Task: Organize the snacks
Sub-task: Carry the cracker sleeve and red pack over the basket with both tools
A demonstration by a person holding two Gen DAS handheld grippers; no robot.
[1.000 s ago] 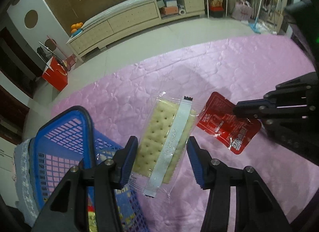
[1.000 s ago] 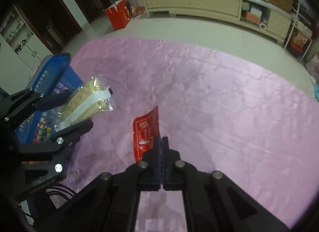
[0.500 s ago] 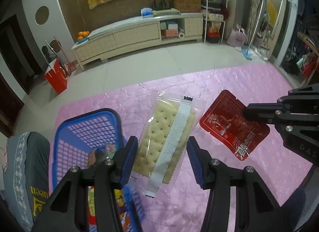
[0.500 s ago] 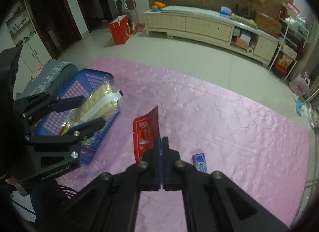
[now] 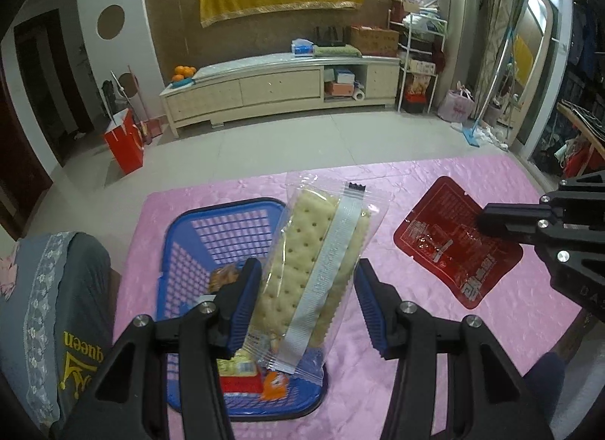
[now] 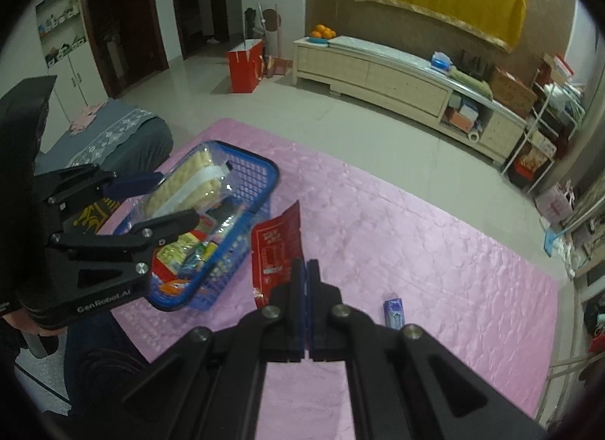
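My left gripper (image 5: 308,298) is shut on a clear pack of crackers (image 5: 317,262) and holds it in the air above the blue basket (image 5: 227,213). The basket holds several snack packs. My right gripper (image 6: 306,273) is shut on the edge of a red snack pouch (image 6: 276,247) and holds it up over the pink cloth; the pouch also shows in the left wrist view (image 5: 453,247). In the right wrist view the left gripper (image 6: 170,198) with the crackers (image 6: 189,183) hangs over the basket (image 6: 261,175).
A small blue packet (image 6: 394,312) lies on the pink cloth (image 6: 435,251) to the right. A grey cushion (image 5: 49,288) sits left of the basket. Beyond the cloth are tiled floor, a long cabinet (image 5: 280,88) and a red bag (image 5: 124,139).
Both grippers have risen with their packs. The left gripper has moved left so the crackers now hang over the basket. The small blue packet has come into view.
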